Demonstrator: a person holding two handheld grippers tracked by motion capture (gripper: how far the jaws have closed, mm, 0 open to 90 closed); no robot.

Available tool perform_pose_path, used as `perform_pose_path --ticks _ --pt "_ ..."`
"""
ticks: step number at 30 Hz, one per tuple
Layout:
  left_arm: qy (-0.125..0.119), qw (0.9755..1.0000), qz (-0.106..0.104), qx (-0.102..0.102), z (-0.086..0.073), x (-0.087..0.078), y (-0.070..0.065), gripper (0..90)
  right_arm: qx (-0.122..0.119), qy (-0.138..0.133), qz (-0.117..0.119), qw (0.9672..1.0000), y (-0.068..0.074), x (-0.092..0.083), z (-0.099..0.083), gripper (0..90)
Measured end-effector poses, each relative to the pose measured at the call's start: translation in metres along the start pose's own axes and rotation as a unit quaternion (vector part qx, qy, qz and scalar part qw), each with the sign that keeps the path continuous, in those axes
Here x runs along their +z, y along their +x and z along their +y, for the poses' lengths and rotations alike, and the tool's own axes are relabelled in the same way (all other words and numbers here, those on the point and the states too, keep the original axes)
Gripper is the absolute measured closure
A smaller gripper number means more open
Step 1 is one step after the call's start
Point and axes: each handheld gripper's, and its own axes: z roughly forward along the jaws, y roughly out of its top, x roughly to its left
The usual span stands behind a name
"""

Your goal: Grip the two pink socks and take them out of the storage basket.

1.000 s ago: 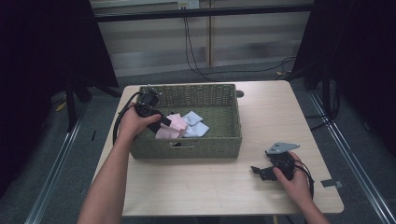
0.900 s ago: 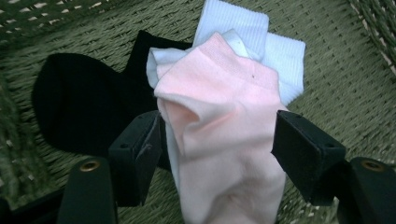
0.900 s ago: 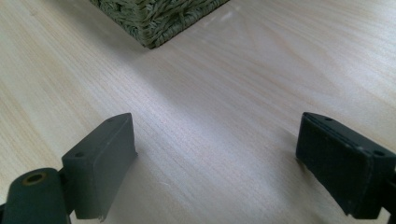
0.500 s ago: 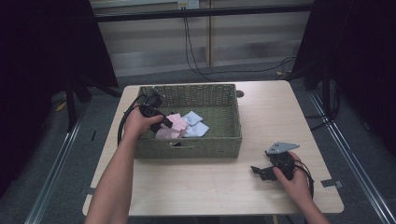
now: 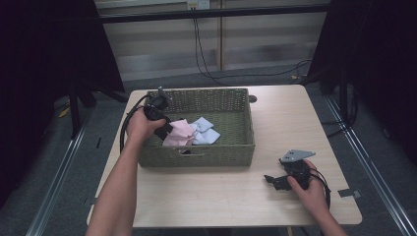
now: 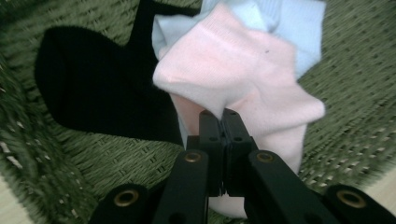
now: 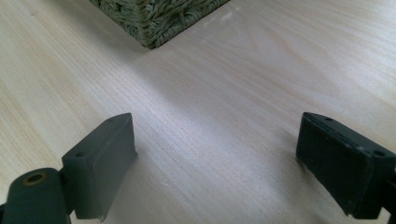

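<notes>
In green basket (image 5: 196,152), left gripper (image 6: 223,116) pinching pink sock (image 6: 243,79) tight. Lifting straight up probably best, clearing rim. Right gripper (image 7: 215,163) gaping wide, gripping nothing, sitting on table (image 5: 221,196).

My pale wooden table (image 5: 295,118) stands on grey carpet (image 5: 88,162); black curtains (image 5: 44,59) flank a slatted wall (image 5: 162,44).

No text, label or number can be read — nothing legible anywhere.
</notes>
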Motion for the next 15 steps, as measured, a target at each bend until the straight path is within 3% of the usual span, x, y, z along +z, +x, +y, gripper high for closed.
perform_pose_path --ticks 6,12,15 --pt "0.003 0.9999 -0.007 0.008 0.006 -0.017 -0.006 89.0 -0.001 0.000 -0.001 1.0000 0.000 0.000 0.000 11.2" --pt "0.007 0.9999 -0.014 -0.003 0.008 -0.032 -0.005 89.1 0.000 0.001 -0.002 1.0000 0.000 0.000 0.000 11.2" --pt "0.004 0.9996 -0.028 -0.004 0.010 -0.041 -0.006 89.1 0.000 0.001 -0.002 1.0000 0.000 0.000 0.000 11.2"
